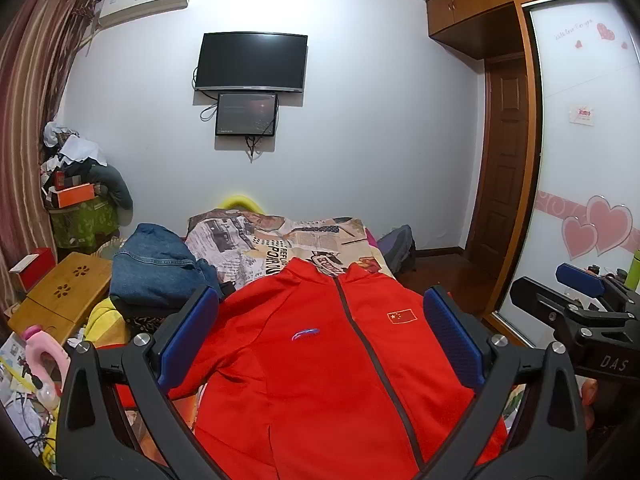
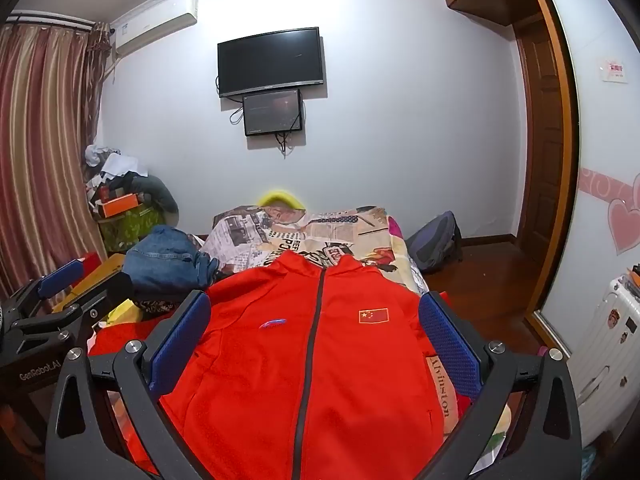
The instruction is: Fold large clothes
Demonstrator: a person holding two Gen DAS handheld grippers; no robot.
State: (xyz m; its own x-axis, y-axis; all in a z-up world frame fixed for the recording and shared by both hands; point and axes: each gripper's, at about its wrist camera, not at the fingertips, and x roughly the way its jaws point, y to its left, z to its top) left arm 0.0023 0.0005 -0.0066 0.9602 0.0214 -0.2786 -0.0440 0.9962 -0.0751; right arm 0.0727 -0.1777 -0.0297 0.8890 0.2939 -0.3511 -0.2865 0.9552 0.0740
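A large red zip-up jacket (image 1: 320,360) lies front-up and spread flat on the bed, collar at the far end; it also shows in the right wrist view (image 2: 304,364). It has a dark zipper, a small flag patch and a logo on the chest. My left gripper (image 1: 320,336) is open and empty, held above the jacket's lower half. My right gripper (image 2: 316,332) is open and empty, above the same part, slightly to the right. Each gripper shows at the other view's edge: the right one (image 1: 580,292), the left one (image 2: 68,280).
A newspaper-print bedcover (image 1: 280,240) covers the bed beyond the collar. A pile of blue denim (image 1: 160,264) lies left of the jacket. A small wooden table (image 1: 60,296) and clutter stand at left. A backpack (image 2: 436,240) sits on the floor; a white suitcase (image 2: 608,344) stands at right.
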